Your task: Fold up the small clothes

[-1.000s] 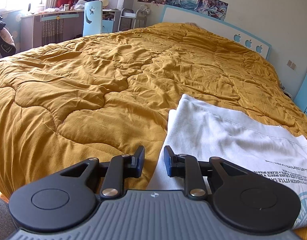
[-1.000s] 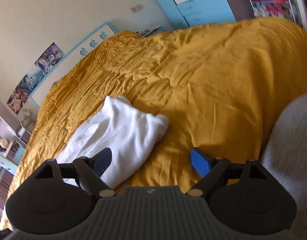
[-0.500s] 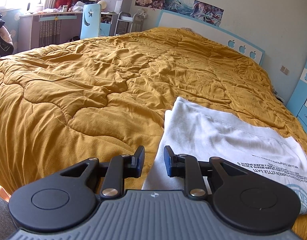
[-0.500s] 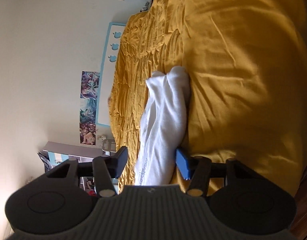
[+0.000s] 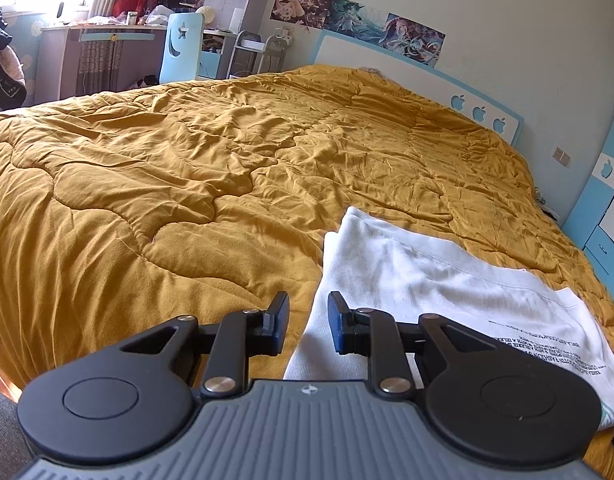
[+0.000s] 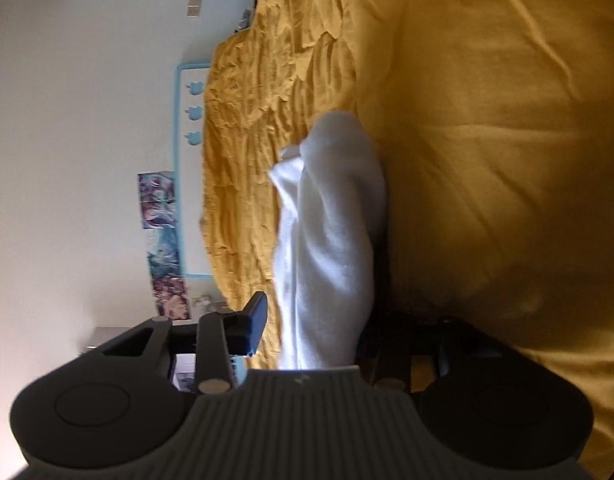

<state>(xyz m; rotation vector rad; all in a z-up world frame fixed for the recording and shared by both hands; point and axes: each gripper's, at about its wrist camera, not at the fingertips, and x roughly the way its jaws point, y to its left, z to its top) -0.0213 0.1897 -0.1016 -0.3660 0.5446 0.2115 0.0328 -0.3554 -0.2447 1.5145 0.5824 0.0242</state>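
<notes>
mustard-yellow quilted duvet [image 5: 195, 184] fills most of what i see from both wrists, rumpled and covering the whole bed right up to the headboard [image 5: 423, 80], which is white with a light blue frame and three small apple cut-outs. above the headboard i see a strip of anime posters [image 5: 359, 16] on the pale wall. off to the far left of the left wrist view there is a desk [image 5: 103, 56] cluttered on top, with shelves above it, and a light blue chair [image 5: 179, 52] with a moon and star cut into its back stands by the bed's far edge.

on the near part of the duvet lies the white t-shirt [image 5: 427, 280], partly folded lengthwise, with small printed text showing on its near right portion. in the right wrist view, which is rolled onto its side and somewhat blurred, the same white t-shirt [image 6: 331, 232] shows as a long bunched roll running away from the camera across the yellow cover.

my left gripper [image 5: 308, 322] hangs just above the shirt's near left edge, its two dark fingers parted by a narrow gap with nothing between them; the shirt's edge shows through that gap below. my right gripper [image 6: 311, 332] has its fingers spread wide on either side of the near end of the shirt roll. the left finger [image 6: 255, 324] stands clear of the cloth, while the other finger is in deep shadow against the fabric, so i cannot tell whether it touches.
</notes>
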